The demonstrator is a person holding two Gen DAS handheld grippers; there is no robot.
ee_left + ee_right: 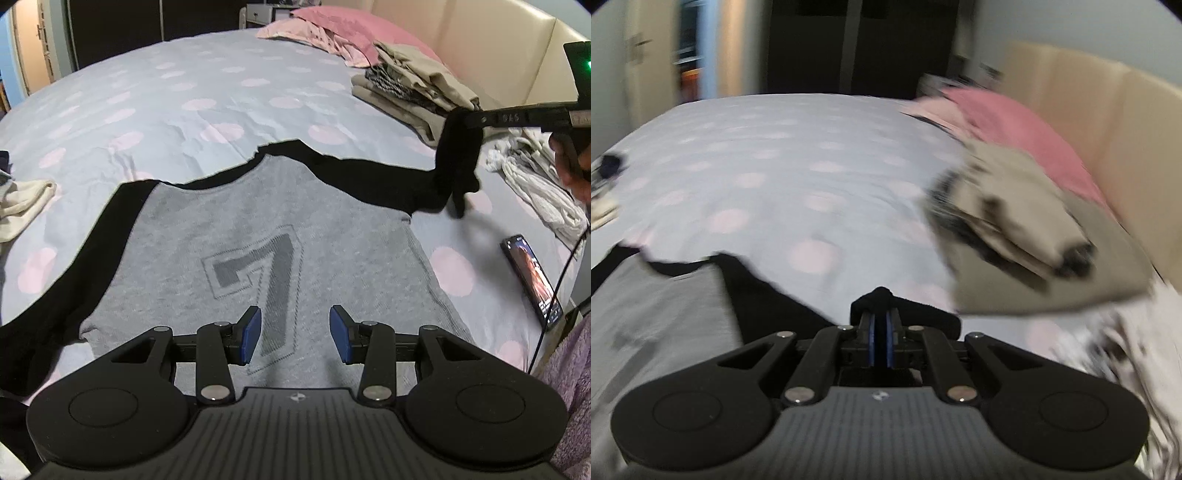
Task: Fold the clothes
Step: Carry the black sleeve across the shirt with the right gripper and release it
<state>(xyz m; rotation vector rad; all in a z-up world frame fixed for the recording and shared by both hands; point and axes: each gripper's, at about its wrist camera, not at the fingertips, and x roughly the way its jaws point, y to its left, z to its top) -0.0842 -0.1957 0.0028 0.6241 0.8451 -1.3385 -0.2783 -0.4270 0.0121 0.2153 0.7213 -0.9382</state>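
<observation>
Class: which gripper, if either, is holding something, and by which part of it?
The right gripper holds the shirt by its black sleeve, lifted off the bed. The left gripper is open, holding nothing.

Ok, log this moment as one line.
left gripper: open over grey shirt | right gripper: shut on black sleeve, lifted | bed

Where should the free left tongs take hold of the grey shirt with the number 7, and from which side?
Take the left black sleeve, near its outer end, coming down from above. It lies flat and spread on the bed, mirroring the right sleeve, which the right tongs hold lifted. The left tongs hang open over the grey shirt body.
</observation>
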